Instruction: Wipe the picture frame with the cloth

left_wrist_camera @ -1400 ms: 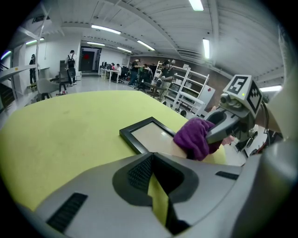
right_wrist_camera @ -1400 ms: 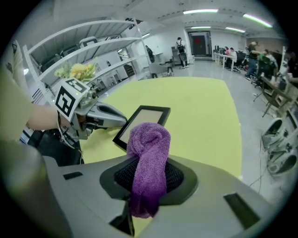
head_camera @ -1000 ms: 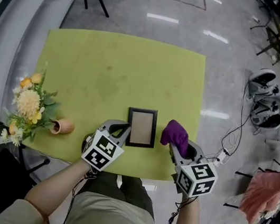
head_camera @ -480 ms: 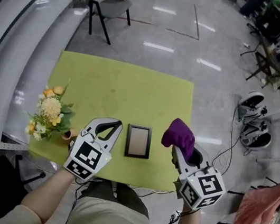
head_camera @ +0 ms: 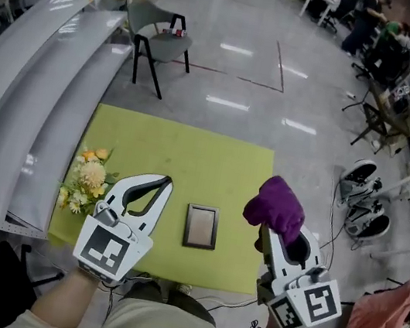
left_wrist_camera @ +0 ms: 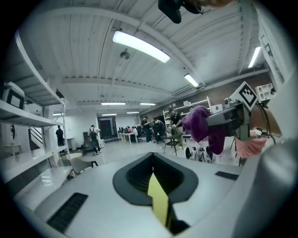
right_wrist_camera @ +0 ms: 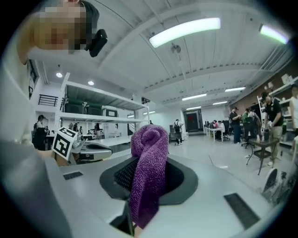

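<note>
**Frame flat on the worktop, cloth gripped off to one side**

The picture frame (head_camera: 201, 226), dark-edged with a pale middle, lies flat on the yellow-green worktop (head_camera: 175, 154), close to its front edge. From the head view it sits between the two pairs of fingers, and neither pair touches it.

To the frame's right, the purple cloth (head_camera: 276, 206) is clenched in the right gripper (head_camera: 275, 234). In the right gripper view the cloth (right_wrist_camera: 148, 172) runs up from between the grey fingers (right_wrist_camera: 223, 186) and ends in a rolled bunch above their tips, so most of it stands clear of them. Bare worktop shows between cloth and frame.

The left gripper (head_camera: 164, 182) is on the frame's other side. Its tips are nearest the frame's upper left corner but apart from it. Its fingers (left_wrist_camera: 84, 186) are pressed together and grasp nothing. The left gripper view shows only a thin yellow-green sliver low in the seam between them. That view looks out across the room, with the cloth (left_wrist_camera: 200, 123) and the gripper holding it off to the right of the fingers.

Each gripper carries a marker cube (head_camera: 107, 248) at the end nearest the person, whose forearms reach in from the bottom of the head view.

On the outer side of the left fingers, a bunch of yellow and white flowers (head_camera: 86, 178) lies at the worktop's left edge. Well past both sets of fingertips, beyond the worktop's far edge, a chair (head_camera: 159, 29) stands on the glossy floor (head_camera: 237, 71). People sit at desks further back.
</note>
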Action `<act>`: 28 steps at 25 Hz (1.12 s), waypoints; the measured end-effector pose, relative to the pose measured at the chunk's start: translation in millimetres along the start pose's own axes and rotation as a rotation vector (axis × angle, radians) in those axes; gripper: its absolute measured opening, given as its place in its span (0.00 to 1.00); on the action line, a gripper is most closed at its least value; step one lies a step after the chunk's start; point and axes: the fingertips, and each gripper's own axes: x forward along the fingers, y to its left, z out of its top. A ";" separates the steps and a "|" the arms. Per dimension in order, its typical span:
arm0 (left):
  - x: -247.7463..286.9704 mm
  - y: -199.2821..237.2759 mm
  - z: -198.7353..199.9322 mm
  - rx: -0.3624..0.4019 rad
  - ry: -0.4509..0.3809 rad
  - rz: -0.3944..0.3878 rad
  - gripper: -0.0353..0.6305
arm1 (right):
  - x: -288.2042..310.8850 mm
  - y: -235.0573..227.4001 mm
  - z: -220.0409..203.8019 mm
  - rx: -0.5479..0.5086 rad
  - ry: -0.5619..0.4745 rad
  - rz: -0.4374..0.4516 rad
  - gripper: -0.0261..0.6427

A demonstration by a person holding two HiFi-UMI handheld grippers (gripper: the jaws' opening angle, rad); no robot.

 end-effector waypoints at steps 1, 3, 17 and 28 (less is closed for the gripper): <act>-4.9 2.6 9.9 0.000 -0.018 0.023 0.06 | -5.7 1.2 12.0 -0.011 -0.038 -0.012 0.19; -13.9 6.9 28.0 0.003 -0.053 0.060 0.06 | -15.9 3.3 32.8 -0.038 -0.104 -0.035 0.19; -42.1 -11.6 61.3 0.066 -0.145 0.058 0.06 | -47.1 17.1 49.9 -0.159 -0.162 -0.048 0.19; -29.5 -11.3 28.7 0.059 -0.090 0.056 0.06 | -29.3 6.7 19.7 -0.163 -0.075 -0.060 0.19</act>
